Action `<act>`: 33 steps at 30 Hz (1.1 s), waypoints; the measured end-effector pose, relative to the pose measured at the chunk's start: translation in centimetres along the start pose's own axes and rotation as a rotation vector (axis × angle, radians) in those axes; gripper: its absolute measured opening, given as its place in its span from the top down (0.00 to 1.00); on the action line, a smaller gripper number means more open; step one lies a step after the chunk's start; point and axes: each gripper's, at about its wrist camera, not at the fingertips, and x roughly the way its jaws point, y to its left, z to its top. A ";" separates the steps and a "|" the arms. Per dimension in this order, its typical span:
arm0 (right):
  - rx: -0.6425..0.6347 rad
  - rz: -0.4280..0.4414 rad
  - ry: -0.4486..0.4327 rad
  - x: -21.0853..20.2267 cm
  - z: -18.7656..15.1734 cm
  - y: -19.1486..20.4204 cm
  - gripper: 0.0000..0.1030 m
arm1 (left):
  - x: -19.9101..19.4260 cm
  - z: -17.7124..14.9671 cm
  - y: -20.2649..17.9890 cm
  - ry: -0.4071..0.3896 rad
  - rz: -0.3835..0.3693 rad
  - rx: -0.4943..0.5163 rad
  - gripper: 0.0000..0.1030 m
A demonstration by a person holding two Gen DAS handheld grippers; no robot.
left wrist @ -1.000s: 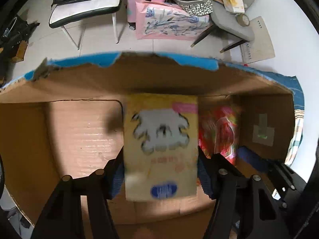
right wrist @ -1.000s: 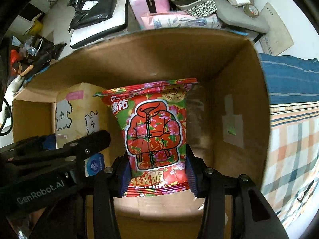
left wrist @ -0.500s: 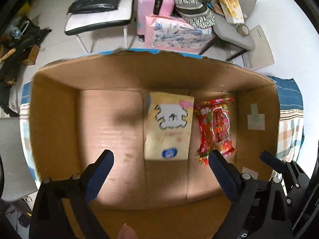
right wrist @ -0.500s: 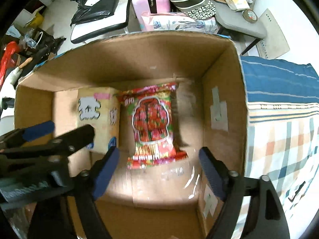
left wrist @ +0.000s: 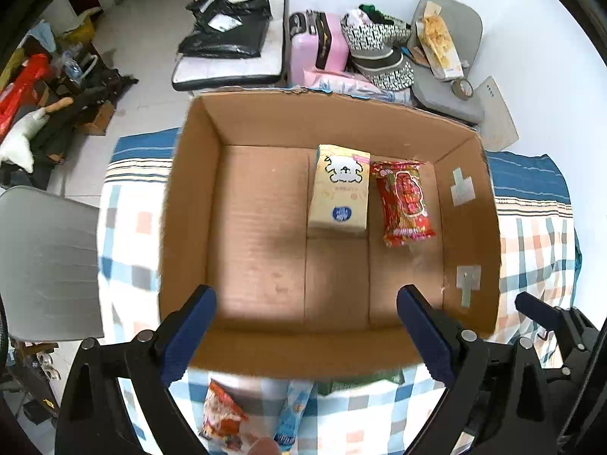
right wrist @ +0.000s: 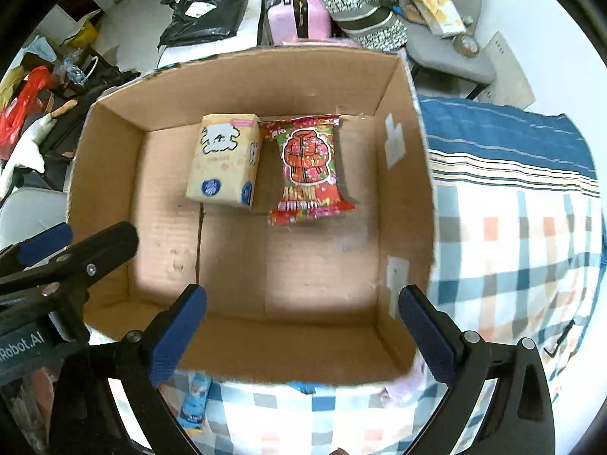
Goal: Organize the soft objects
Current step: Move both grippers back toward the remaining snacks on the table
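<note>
Tissue pack (left wrist: 340, 189): yellow, lying flat on the box floor near the far wall, right of centre.
Snack bag (left wrist: 406, 200): red, flat, just beside the tissue pack on its right; whether they touch is unclear.
Box (left wrist: 189, 197): open cardboard carton on a checked cloth (left wrist: 129, 227); its left half and near floor are bare, walls upright all round.
Left gripper (left wrist: 303, 337): spread wide, holding nothing, raised over the near wall.
Right gripper (right wrist: 303, 337): spread wide, holding nothing, above the near wall; the left tool shows at its left edge.
Packets (left wrist: 224, 417): orange and blue ones on the cloth before the box, blurred and cut off by the gripper fingers.
</note>
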 end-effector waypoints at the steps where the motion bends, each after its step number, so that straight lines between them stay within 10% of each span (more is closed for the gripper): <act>1: 0.000 0.000 -0.010 -0.8 -0.7 0.0 0.00 | -0.7 -0.5 0.0 -0.012 0.002 0.003 0.05; 18: -0.027 0.068 -0.127 -10.8 -8.5 0.2 0.00 | -9.2 -7.6 0.5 -0.150 0.028 -0.014 0.05; 33: -0.104 0.132 0.026 1.0 -13.4 2.8 0.00 | 0.0 -15.3 10.2 0.078 0.139 -0.209 0.05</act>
